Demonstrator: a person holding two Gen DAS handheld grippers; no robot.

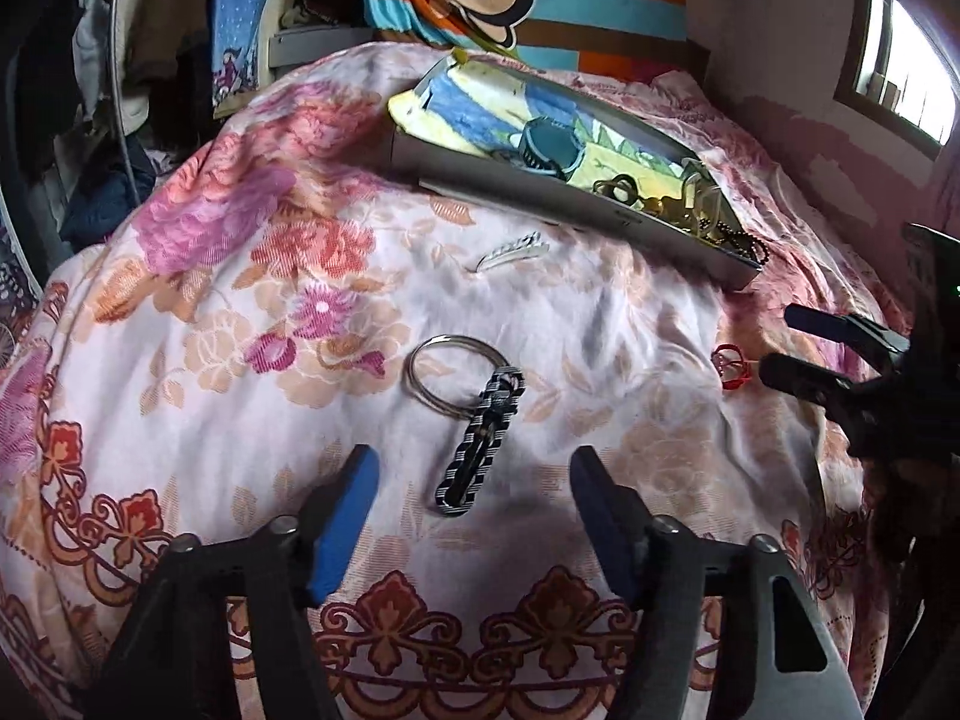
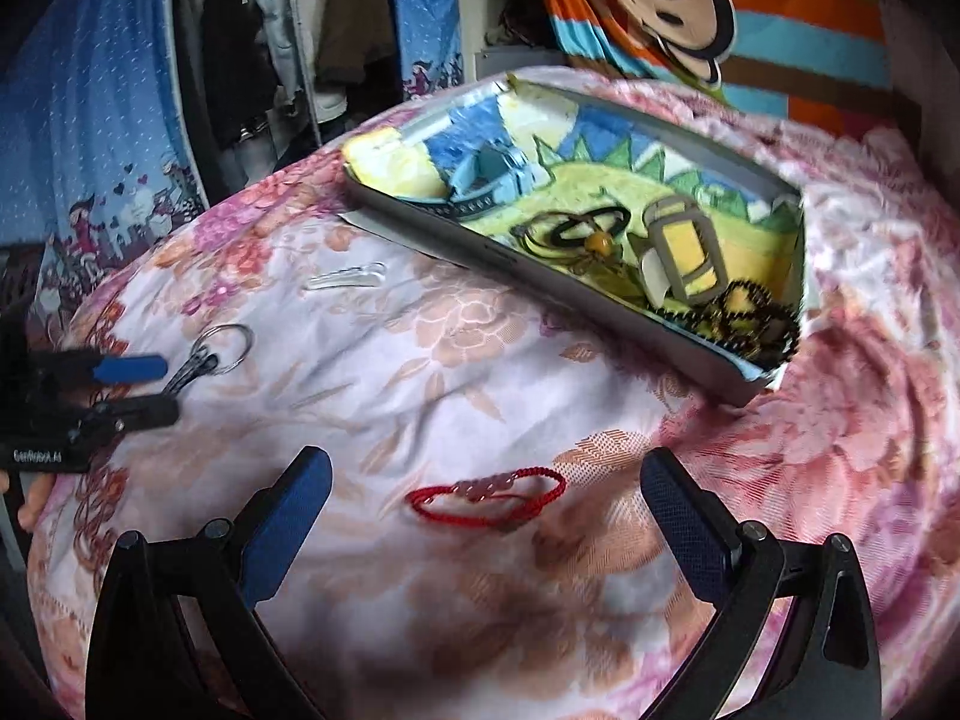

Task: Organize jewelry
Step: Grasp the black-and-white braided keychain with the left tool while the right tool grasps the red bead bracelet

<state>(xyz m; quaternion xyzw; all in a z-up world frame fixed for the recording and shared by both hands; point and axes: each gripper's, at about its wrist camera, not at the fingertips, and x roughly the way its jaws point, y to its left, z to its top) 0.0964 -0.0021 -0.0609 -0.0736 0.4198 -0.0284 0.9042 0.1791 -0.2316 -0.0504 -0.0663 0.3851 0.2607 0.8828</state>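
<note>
The right gripper hangs over the floral bedspread with jaws wide apart, a red cord bracelet lying between them untouched. Beyond sits a tray of jewelry; at far left, the left gripper is by a keyring.

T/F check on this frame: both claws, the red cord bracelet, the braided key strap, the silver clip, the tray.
1. The red cord bracelet lies on the floral bedspread, between the right claw fingers. True.
2. The left claw is clamped shut on the black-and-white braided strap with a metal ring. False: its pads stand clear on both sides.
3. The grey tray with a painted lining is bare. False: it holds a watch, hair ties and a dark bead chain.
4. The silver hair clip lies on the bedspread, outside the tray. True.
5. The right claw holds the bracelet aloft. False: the bracelet lies flat, untouched.
</note>
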